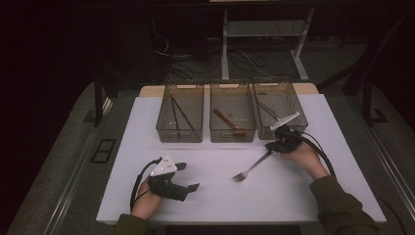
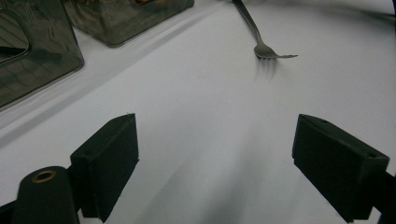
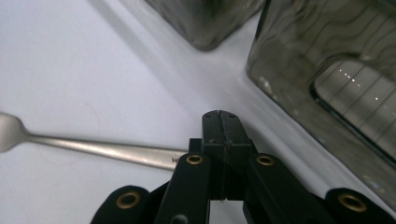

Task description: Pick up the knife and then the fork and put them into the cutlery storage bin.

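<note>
Jaws of right gripper clamp slim metal fork.

Fork on table before three bins side by side, between left gripper near front edge and right gripper at handle.

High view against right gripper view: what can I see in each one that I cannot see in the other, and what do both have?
High view: the left tool, open, near the front edge of the white table; three bins in a row, chopsticks in the left one, a wooden spoon in the middle one; the tines of the fork.
Right gripper view: close up, the right tool with its jaws shut on the fork's handle end.
Both: fork, right tool, table, bin walls.
</note>
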A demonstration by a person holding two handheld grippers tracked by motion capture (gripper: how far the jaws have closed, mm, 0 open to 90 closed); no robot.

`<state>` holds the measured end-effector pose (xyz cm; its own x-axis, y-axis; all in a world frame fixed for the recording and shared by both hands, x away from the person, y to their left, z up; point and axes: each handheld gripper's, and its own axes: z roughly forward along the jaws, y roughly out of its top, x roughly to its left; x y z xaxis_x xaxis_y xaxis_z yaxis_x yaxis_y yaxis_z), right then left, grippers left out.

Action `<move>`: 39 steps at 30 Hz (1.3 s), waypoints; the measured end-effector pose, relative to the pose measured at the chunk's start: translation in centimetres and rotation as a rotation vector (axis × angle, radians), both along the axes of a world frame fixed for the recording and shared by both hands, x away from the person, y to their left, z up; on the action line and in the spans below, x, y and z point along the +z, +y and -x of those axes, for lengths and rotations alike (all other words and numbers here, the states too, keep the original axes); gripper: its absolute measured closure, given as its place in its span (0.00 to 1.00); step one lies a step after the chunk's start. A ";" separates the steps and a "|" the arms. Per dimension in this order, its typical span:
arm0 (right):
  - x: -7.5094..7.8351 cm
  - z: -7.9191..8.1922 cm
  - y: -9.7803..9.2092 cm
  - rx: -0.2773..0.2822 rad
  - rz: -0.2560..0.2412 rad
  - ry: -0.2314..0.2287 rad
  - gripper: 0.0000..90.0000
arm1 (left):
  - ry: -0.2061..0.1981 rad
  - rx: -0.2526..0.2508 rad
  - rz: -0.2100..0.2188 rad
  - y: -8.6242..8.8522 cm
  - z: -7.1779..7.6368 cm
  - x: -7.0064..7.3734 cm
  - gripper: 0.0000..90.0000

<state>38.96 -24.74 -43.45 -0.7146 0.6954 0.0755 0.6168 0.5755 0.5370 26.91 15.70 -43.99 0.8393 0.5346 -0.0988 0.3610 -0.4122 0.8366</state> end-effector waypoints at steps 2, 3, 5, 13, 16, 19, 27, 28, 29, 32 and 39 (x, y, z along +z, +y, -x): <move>0.0 0.1 0.0 0.003 -0.004 0.006 0.99 | 0.000 0.000 0.001 0.0 0.0 0.0 0.15; 0.0 0.1 0.0 0.006 0.002 0.007 0.99 | 0.000 0.001 0.001 0.0 0.0 0.0 0.15; 0.0 0.3 0.1 0.017 0.014 0.017 0.99 | 0.000 0.002 0.002 0.0 0.0 0.0 0.15; 0.2 1.2 0.0 0.043 0.055 0.053 0.99 | -0.003 0.001 0.003 0.1 0.0 0.1 0.15; 0.3 1.7 -0.2 0.055 0.064 0.067 0.99 | -0.001 0.004 0.005 0.1 0.0 0.1 0.15; 0.4 2.4 -0.4 0.072 0.076 0.076 0.99 | 0.000 0.003 0.003 0.1 0.0 0.1 0.15; 0.7 4.5 -0.5 0.140 0.109 0.130 0.99 | -0.003 0.004 0.006 0.1 0.1 0.1 0.15; 0.8 4.8 -0.4 0.148 0.112 0.136 0.99 | -0.002 0.004 0.007 0.1 0.1 0.1 0.15; 0.8 5.0 -0.4 0.158 0.115 0.141 0.99 | -0.002 0.004 0.007 0.1 0.1 0.1 0.15; 0.8 5.7 -0.3 0.195 0.132 0.147 0.99 | -0.002 0.004 0.007 0.1 0.1 0.1 0.15; 1.1 6.7 0.3 0.305 0.156 0.168 0.98 | -0.003 0.003 0.006 0.1 0.1 0.1 0.15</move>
